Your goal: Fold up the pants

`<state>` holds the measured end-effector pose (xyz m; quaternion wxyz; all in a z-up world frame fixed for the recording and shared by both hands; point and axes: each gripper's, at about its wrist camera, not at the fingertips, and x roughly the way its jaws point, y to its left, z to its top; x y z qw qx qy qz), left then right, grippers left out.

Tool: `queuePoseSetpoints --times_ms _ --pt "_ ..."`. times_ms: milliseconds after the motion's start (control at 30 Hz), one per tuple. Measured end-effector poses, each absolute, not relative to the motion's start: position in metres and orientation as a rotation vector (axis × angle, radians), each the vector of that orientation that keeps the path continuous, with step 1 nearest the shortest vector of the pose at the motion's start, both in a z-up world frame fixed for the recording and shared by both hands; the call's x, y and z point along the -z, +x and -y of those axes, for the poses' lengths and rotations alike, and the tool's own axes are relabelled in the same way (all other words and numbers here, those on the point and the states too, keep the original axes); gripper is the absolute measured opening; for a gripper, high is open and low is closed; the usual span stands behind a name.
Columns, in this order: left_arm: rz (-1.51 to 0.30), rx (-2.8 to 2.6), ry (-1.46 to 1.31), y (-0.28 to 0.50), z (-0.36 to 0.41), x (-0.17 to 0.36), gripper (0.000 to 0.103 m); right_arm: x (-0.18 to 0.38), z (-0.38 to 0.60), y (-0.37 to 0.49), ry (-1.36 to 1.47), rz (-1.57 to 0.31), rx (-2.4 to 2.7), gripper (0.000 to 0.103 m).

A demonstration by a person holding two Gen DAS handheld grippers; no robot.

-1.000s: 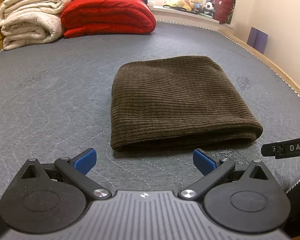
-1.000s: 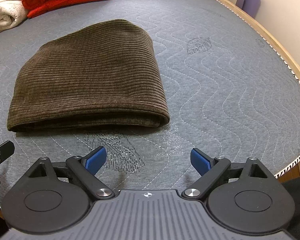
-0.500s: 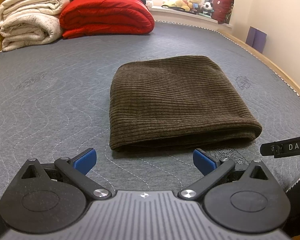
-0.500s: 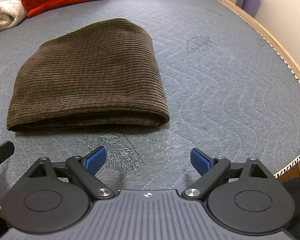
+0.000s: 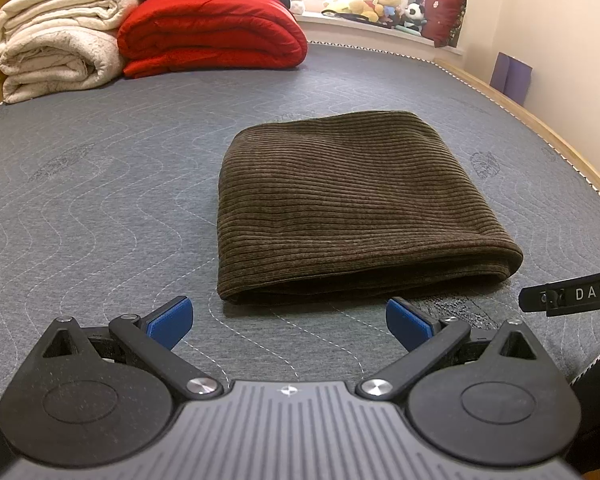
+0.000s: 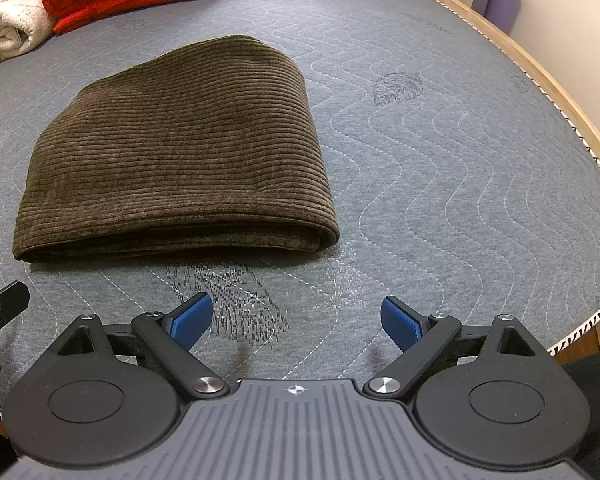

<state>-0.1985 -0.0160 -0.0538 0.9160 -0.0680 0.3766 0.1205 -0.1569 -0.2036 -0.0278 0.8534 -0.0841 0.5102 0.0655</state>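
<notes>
Folded brown corduroy pants (image 5: pixel 352 208) lie flat on the grey quilted mattress (image 5: pixel 100 184), nearer its front edge, closer to the right side. Left gripper (image 5: pixel 288 320) and right gripper (image 6: pixel 296 318) hover just short of the pants' near fold, jaws spread wide, both empty. 2 folded blankets (image 5: pixel 212 36) rest at the far left corner.

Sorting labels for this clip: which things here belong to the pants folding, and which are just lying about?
Job:
brown corduroy pants, folded
left gripper, open
right gripper, open

Lying about:
red folded quilt
cream rolled blankets
stuffed toys on the sill
grey quilted mattress
</notes>
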Motion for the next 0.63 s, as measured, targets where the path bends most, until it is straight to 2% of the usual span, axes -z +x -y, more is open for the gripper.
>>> queuePoseSetpoints --times_ms 633 --pt "-0.768 -0.23 -0.126 -0.1991 0.0092 0.0551 0.103 0.0286 0.2047 -0.1579 -0.178 -1.076 -0.139 0.092"
